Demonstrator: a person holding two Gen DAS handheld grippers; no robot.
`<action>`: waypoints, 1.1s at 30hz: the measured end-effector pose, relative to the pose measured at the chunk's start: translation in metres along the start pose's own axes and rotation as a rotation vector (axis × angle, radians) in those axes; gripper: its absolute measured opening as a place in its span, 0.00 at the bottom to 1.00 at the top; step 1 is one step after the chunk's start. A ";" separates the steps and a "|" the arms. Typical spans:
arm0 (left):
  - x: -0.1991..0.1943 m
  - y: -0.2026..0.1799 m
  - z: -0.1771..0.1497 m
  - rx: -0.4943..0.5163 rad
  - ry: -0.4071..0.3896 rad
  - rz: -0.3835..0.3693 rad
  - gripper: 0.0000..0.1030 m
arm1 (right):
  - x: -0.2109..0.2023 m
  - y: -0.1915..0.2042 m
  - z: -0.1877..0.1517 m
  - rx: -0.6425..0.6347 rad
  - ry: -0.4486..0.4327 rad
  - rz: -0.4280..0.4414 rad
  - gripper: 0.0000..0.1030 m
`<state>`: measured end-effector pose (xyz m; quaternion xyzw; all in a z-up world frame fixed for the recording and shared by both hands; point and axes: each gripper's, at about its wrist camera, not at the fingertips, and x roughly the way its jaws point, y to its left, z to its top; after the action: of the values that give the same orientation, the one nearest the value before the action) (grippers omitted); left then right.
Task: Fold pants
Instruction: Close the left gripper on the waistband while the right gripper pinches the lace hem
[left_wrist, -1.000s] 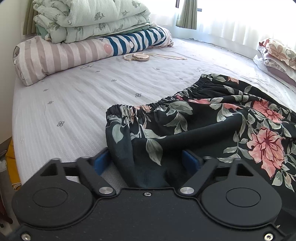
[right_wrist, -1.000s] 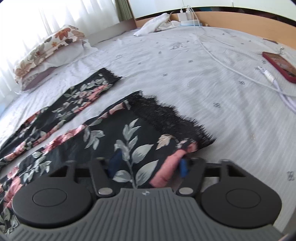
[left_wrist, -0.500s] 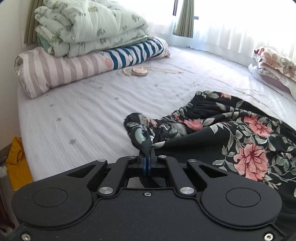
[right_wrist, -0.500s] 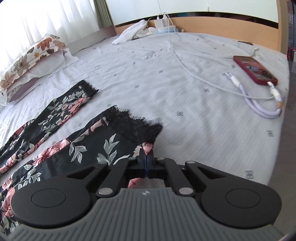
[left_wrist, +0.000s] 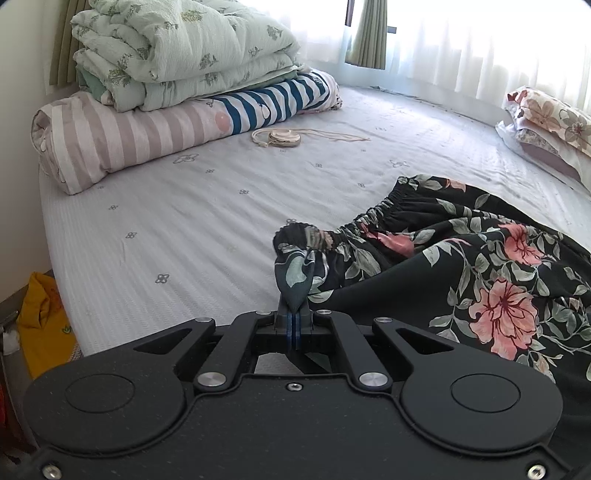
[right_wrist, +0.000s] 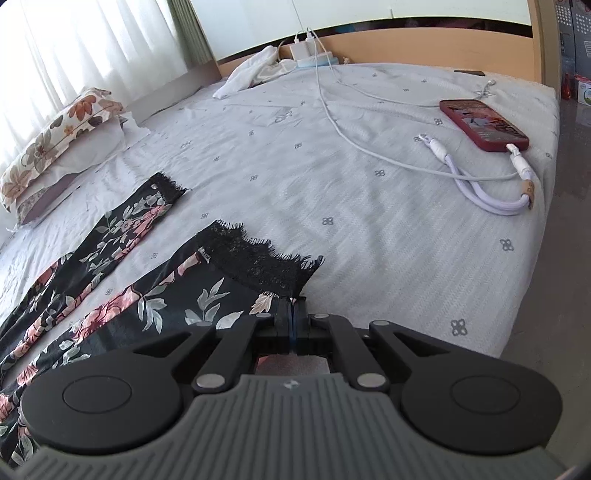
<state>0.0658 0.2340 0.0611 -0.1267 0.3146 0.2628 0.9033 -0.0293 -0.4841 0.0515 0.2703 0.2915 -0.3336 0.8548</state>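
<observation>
Black floral pants (left_wrist: 461, 258) lie spread on a grey bed. My left gripper (left_wrist: 293, 314) is shut on the near corner of the elastic waistband (left_wrist: 369, 221) and holds it lifted off the sheet. In the right wrist view the two legs (right_wrist: 122, 236) run away to the left, each ending in a black lace hem (right_wrist: 258, 258). My right gripper (right_wrist: 293, 310) is shut on the near corner of the nearer leg's hem and holds it slightly raised.
Folded quilts and a striped roll (left_wrist: 177, 92) sit at the far left of the bed. A cord with a round disc (left_wrist: 284, 136) lies near them. A floral pillow (right_wrist: 55, 140), a red phone (right_wrist: 484, 123) with white cables (right_wrist: 495, 192), and a headboard (right_wrist: 406, 40) are in the right view.
Both grippers closed from open onto the fabric: the left on the waistband corner, the right on the hem corner. Both have since lifted and pulled back a little, bunching the cloth.
</observation>
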 end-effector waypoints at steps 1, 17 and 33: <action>-0.002 0.002 0.001 -0.006 -0.001 -0.006 0.02 | -0.002 -0.001 0.001 0.002 -0.007 0.001 0.02; -0.046 0.028 0.011 -0.019 -0.055 -0.060 0.02 | -0.044 -0.005 0.011 -0.029 -0.100 0.003 0.02; -0.045 0.044 -0.008 -0.026 -0.019 -0.031 0.02 | -0.049 -0.025 -0.003 -0.001 -0.066 -0.017 0.02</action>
<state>0.0078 0.2495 0.0807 -0.1410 0.3007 0.2542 0.9083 -0.0783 -0.4775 0.0760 0.2562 0.2657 -0.3494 0.8612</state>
